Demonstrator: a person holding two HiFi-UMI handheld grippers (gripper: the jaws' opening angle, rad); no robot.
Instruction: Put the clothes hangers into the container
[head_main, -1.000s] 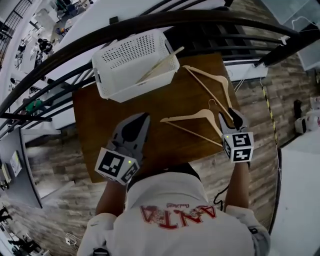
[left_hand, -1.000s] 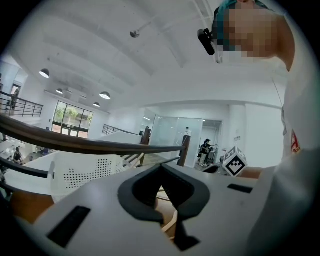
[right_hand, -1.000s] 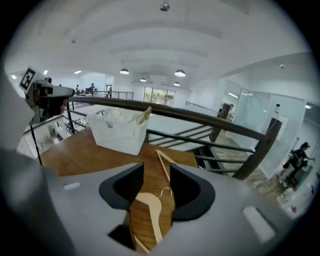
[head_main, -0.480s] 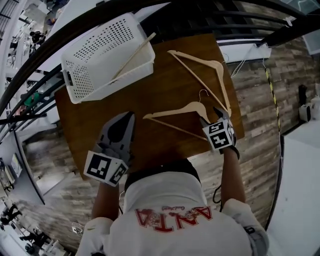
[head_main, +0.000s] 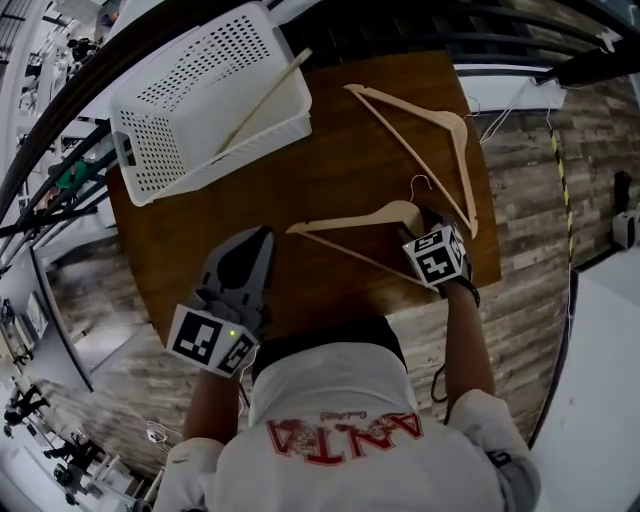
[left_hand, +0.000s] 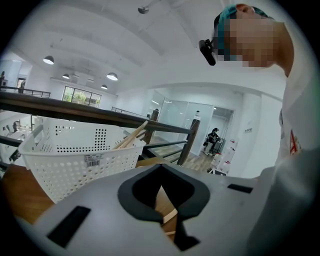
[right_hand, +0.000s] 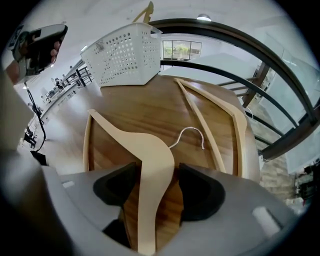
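Note:
Two pale wooden hangers lie on the brown table (head_main: 300, 180). The near hanger (head_main: 350, 225) (right_hand: 150, 155) has one arm running between the jaws of my right gripper (head_main: 420, 225) (right_hand: 155, 185). Those jaws are opening and their pads stand off the wood. The far hanger (head_main: 420, 150) (right_hand: 215, 120) lies just beyond. A third hanger (head_main: 262, 100) (left_hand: 132, 137) leans inside the white perforated basket (head_main: 150, 150) (left_hand: 65, 160) (right_hand: 125, 55) at the table's far left. My left gripper (head_main: 262, 235) (left_hand: 167, 220) hovers over the table's near left, shut and empty.
A dark curved railing (head_main: 60, 140) runs behind the table, with a drop beyond it. Wood-plank floor (head_main: 520, 170) lies to the right. The person's torso in a white shirt (head_main: 340, 440) is at the near edge.
My right gripper has slid in from the hanger's right tip toward its neck, near the hook. The left gripper has stayed in place.

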